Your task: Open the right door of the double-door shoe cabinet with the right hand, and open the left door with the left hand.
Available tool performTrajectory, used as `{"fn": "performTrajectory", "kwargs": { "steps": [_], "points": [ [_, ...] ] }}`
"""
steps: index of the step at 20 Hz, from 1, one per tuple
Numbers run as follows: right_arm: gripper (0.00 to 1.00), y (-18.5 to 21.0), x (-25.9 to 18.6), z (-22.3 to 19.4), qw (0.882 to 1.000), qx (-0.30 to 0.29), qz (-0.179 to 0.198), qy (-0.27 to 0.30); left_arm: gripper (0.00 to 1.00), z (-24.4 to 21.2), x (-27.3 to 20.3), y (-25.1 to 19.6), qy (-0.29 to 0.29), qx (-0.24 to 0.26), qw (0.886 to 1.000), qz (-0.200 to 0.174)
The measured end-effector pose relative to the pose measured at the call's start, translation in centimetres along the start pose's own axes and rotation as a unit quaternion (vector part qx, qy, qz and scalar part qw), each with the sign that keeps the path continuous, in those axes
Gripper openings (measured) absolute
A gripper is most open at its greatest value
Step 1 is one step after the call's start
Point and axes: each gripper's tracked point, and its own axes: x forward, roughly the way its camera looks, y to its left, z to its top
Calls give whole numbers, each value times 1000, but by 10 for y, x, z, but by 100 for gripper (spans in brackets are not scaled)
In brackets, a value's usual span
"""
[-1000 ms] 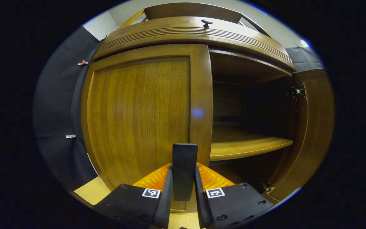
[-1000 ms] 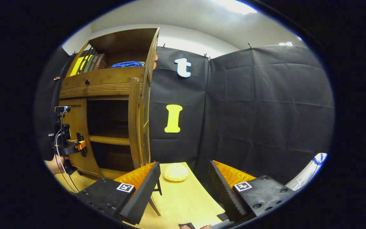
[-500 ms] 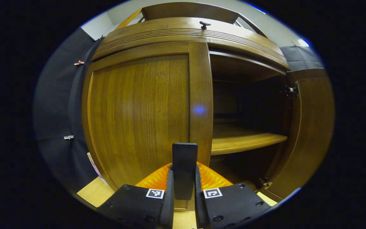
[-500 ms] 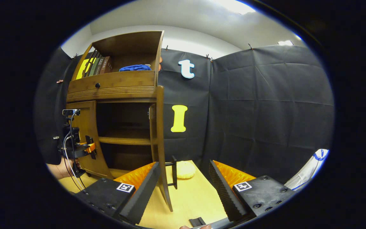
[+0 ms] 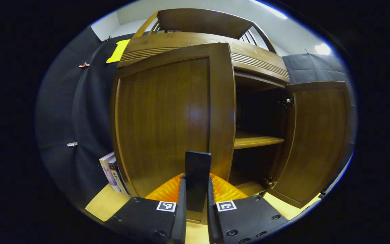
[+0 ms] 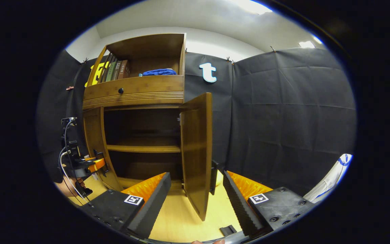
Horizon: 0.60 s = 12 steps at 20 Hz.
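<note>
In the left gripper view the left gripper point(image 5: 196, 206) had its two fingers pressed in on the black handle point(image 5: 197, 176) of the left door point(image 5: 168, 118), the pads flat against the handle's sides. That door stood partly swung out from the shoe cabinet point(image 5: 249, 61), its free edge just in front of the dark opening, with a wooden shelf point(image 5: 254, 140) showing in the gap beyond it. Two books point(image 5: 112, 171) leaned near the door's hinged side, on the light wooden floor point(image 5: 105, 203). In the right gripper view the right gripper point(image 6: 195, 200) was spread wide and held nothing, its fingers apart on either side of the right door point(image 6: 196, 152). This door stood wide open, with its edge toward the camera and its lower corner just above the floor. Open floor lay between the right gripper and the cabinet front, and the left gripper was at the left door's edge.
</note>
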Motion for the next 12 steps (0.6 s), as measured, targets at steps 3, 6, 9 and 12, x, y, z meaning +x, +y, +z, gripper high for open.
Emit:
{"fn": "performTrajectory", "kwargs": {
  "steps": [3, 6, 9, 12],
  "points": [
    [96, 26, -4, -5, 1000, 4, 16, 5, 29, -6, -29, 17, 0, -5, 1000, 1],
    [98, 50, -10, -9, 999, 11, 29, 10, 29, -9, -55, 35, -2, -4, 1000, 5],
    [98, 70, -16, -14, 999, 17, 41, 19, 29, -11, -71, 50, -2, -3, 1000, 10],
    [96, 83, -24, -17, 999, 14, 47, 21, 26, -12, -86, 66, -2, -7, 1000, 17]
  ]
}}
